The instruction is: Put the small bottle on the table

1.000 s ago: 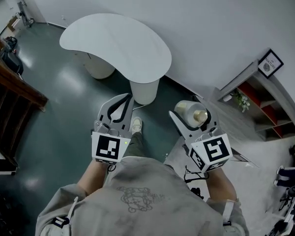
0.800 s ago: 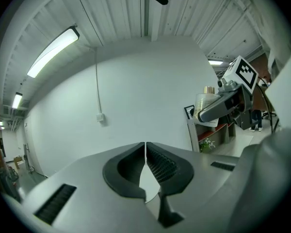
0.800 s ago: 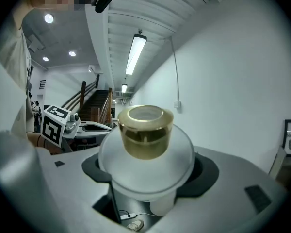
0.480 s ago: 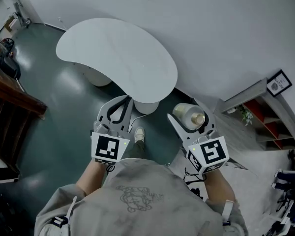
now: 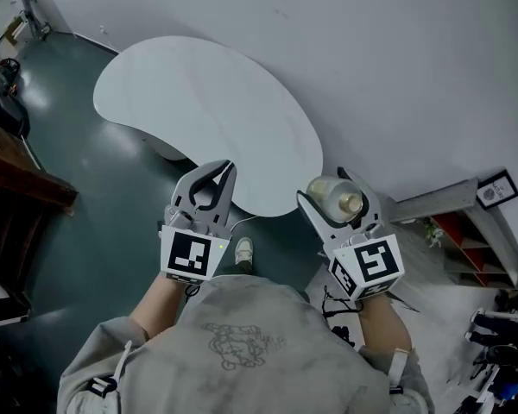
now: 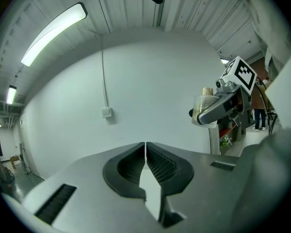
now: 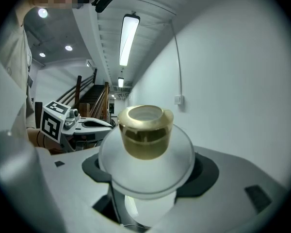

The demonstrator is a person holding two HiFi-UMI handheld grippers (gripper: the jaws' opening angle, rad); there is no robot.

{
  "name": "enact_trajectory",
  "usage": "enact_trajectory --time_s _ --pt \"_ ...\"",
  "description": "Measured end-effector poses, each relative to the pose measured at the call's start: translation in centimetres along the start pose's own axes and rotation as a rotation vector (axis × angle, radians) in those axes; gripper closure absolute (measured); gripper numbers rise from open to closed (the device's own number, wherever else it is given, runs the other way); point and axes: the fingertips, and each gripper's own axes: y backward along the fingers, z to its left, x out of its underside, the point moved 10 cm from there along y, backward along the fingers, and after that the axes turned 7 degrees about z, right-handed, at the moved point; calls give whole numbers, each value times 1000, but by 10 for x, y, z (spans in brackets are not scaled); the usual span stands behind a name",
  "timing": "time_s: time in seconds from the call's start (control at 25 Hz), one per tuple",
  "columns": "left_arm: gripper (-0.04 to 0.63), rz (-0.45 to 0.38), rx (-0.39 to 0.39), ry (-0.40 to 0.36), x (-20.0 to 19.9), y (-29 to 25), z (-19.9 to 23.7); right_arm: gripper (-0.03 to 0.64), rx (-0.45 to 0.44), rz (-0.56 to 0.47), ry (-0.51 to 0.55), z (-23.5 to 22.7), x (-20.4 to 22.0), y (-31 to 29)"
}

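Note:
A small frosted white bottle (image 5: 332, 197) with a gold cap (image 7: 144, 130) is clamped between the jaws of my right gripper (image 5: 338, 202), held in the air just right of the table's near edge. The white kidney-shaped table (image 5: 198, 110) lies ahead and to the left, its top bare. My left gripper (image 5: 208, 190) hovers over the table's near edge with its jaws shut and nothing between them; in the left gripper view the pads (image 6: 157, 163) meet at the tips. That view also catches the right gripper (image 6: 218, 106) with the bottle (image 6: 202, 106).
The table stands against a white wall (image 5: 397, 67) on a dark green floor (image 5: 86, 214). A shelf unit with red compartments (image 5: 470, 231) stands at the right. A wooden stair rail (image 5: 22, 188) lies at the far left. My shoe (image 5: 243, 250) shows below the table edge.
The person has stepped closer to the table: it now reaches under the left gripper's tips. Both grippers keep their pose, the right one still holding the bottle.

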Motion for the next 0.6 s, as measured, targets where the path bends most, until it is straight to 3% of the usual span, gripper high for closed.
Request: enact_trajectory --time_s 0.24,0.6 --pt "572 -11 -25 18 3 -25 35 272 -33 3 29 -12 -22 -51" --pt "572 0 -94 40 1 -61 51 272 -94 20 71 -53 -35 -99"
